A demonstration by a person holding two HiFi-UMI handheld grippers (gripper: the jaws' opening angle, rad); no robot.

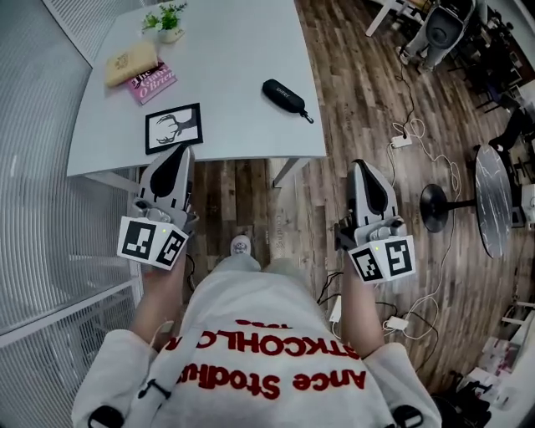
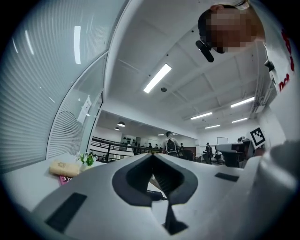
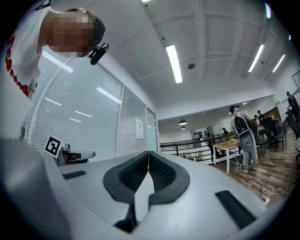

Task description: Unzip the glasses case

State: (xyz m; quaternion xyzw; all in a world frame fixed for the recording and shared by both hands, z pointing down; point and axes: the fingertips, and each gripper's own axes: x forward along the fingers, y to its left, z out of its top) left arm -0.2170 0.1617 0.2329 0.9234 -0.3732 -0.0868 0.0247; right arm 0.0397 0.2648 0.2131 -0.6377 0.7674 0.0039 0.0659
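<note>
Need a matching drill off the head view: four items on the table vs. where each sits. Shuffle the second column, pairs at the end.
Things:
1 glasses case
2 deer picture
3 potted plant
4 pink book

Places:
A under the tan pouch
B near edge of the table, left side
C far end, left
D alone on the right side

Pairs: 1-D, 2-B, 3-C, 4-A

The table (image 1: pixel 234 92) is white. On it: a black case (image 1: pixel 283 95), a pink book (image 1: pixel 152 84), a tan pouch (image 1: pixel 131 63), a green plant (image 1: pixel 165 20), and a black-framed picture (image 1: pixel 174 127) with black antlers on white. Beside the table, the floor (image 1: pixel 368 109) is brown planks. The left gripper (image 1: pixel 182 150) and right gripper (image 1: pixel 361 165) are grey, with black-and-white square markers.
</note>
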